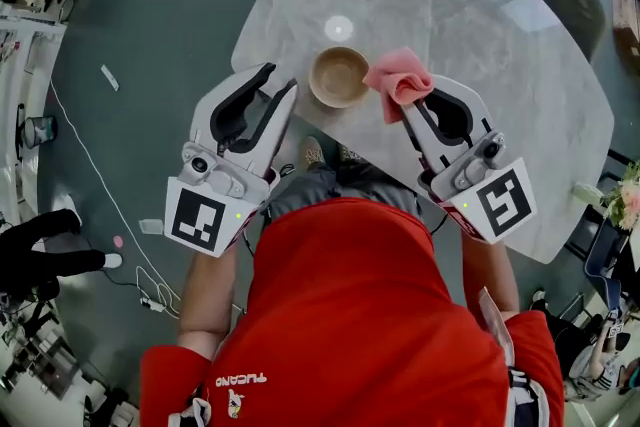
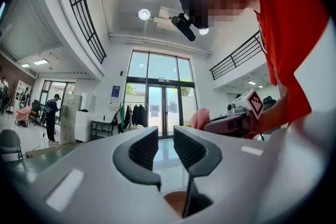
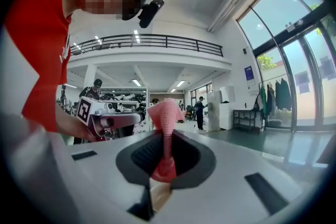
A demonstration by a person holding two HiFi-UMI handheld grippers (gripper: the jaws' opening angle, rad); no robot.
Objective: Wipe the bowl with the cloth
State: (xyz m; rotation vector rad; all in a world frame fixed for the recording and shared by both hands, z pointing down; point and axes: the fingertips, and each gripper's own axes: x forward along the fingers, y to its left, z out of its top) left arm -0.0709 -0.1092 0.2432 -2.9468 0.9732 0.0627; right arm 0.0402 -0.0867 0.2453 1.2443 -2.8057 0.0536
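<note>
Holding the soft, light cloth (image 1: 398,80) clamped in my right tool (image 1: 410,113); left tool (image 1: 282,90) is standing narrowly apart, empty. Bowl (image 1: 339,76) is sitting on the worktop (image 1: 480,35): rigid, probably slippery, so I'm favouring its rim.

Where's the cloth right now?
In the head view the cloth is clamped in the right gripper, right of centre, just right of the bowl by the table's near edge.
</note>
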